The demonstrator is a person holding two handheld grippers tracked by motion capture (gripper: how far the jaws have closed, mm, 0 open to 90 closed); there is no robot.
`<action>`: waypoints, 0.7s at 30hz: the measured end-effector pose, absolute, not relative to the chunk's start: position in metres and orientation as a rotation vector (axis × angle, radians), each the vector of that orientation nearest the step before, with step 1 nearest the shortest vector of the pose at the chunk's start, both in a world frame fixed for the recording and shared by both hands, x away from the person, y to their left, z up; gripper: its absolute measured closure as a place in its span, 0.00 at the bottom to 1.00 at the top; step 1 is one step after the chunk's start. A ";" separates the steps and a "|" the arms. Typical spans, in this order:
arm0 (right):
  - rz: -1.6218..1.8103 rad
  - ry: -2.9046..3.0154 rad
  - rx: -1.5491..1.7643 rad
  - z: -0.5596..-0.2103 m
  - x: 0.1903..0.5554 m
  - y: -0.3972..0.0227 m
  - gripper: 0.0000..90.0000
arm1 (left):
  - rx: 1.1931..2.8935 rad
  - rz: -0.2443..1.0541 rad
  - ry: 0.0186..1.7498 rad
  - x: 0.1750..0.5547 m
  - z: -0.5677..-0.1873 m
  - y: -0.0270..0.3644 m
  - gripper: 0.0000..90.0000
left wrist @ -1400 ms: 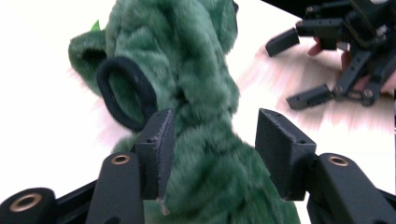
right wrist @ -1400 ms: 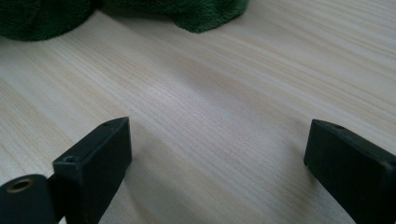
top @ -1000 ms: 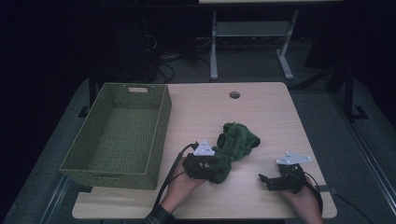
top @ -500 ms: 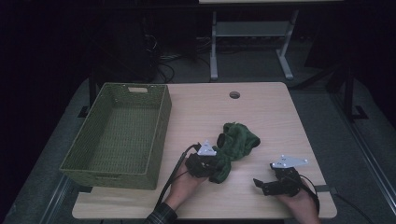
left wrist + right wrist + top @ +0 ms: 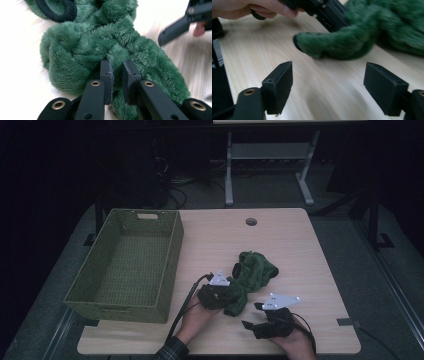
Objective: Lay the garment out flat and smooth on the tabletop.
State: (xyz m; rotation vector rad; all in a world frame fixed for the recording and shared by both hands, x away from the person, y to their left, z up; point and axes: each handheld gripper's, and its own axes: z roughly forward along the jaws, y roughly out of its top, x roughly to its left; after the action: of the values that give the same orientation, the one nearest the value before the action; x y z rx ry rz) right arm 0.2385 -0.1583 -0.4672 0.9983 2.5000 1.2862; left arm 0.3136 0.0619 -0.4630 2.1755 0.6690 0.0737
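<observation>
Right gripper has slid toward the green plush garment, jaws narrowing on nothing | left gripper has closed, pinching its fold | basket unfilled; lifting and moving it remain.

**What I can't make out**

In the right gripper view the green fleece garment is smeared by motion blur and runs off the frame's right edge. In the high view the left gripper has its jaws buried under fabric. My forearms are cropped at the bottom edge.
</observation>
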 end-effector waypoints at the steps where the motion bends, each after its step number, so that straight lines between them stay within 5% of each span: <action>1: 1.285 2.507 1.002 -0.467 0.238 -0.155 0.28 | 2.175 0.071 0.669 0.314 -0.463 0.062 0.89; 9: 1.297 2.538 0.977 -0.469 0.243 -0.136 0.39 | 2.179 0.064 0.665 0.314 -0.465 0.062 0.89; 21: 1.377 2.508 1.014 -0.469 0.257 -0.137 0.82 | 2.179 0.058 0.670 0.313 -0.465 0.062 0.89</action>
State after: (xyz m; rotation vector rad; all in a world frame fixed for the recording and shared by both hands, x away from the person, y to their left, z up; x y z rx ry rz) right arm 0.2571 -0.1374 -0.4691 1.0140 2.5084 1.3767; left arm 0.3134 0.0616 -0.4649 2.1789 0.6698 0.0576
